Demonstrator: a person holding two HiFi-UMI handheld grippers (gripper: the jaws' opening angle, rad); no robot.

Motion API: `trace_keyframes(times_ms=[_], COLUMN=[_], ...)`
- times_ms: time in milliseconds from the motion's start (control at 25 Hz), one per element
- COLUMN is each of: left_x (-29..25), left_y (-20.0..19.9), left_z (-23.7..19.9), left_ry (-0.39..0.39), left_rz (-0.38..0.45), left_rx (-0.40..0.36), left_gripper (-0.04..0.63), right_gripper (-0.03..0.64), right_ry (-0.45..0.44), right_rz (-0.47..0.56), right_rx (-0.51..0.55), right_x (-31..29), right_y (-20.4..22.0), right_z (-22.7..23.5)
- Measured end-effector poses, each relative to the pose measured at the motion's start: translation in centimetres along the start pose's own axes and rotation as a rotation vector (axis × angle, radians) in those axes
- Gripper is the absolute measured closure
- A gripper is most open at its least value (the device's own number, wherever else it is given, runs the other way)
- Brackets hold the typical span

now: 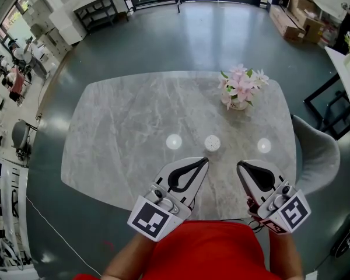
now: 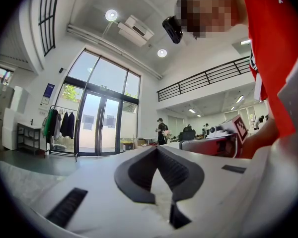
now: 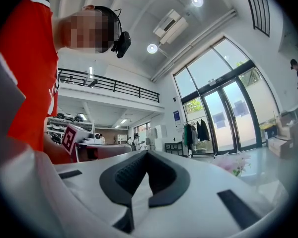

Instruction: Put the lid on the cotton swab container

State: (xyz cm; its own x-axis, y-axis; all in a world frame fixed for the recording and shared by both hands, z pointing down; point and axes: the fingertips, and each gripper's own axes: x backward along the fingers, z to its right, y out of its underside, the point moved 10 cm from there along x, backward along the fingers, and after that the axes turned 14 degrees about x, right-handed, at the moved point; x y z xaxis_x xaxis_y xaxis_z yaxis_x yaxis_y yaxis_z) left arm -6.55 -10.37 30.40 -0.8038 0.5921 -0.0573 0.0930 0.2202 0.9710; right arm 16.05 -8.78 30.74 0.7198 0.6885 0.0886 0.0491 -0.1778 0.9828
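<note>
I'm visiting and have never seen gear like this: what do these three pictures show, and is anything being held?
No robot here: a person in a red top holds a gripper in each hand. The overhead picture comes from a camera on the person's head, looking down at the left gripper and right gripper above a grey stone-look table. The other two come from cameras riding on each gripper, looking along its own fingers; both pairs are closed tip to tip, holding nothing. On the table stand a vase of pink flowers and a small round white thing, too small to identify.
</note>
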Motion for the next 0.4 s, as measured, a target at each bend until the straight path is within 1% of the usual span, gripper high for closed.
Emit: trace_keyframes(times_ms=[400], left_x=[-0.01], left_y=[0.15], left_z=[0.13], left_ry=[0.002], left_rz=[0.004], left_rx=[0.006], left_gripper=[0.578], right_gripper=[0.601], right_ry=[-0.012], right_rz=[0.002], right_rx=[0.0], right_x=[-0.08], right_y=[0.02], right_z=[-0.25])
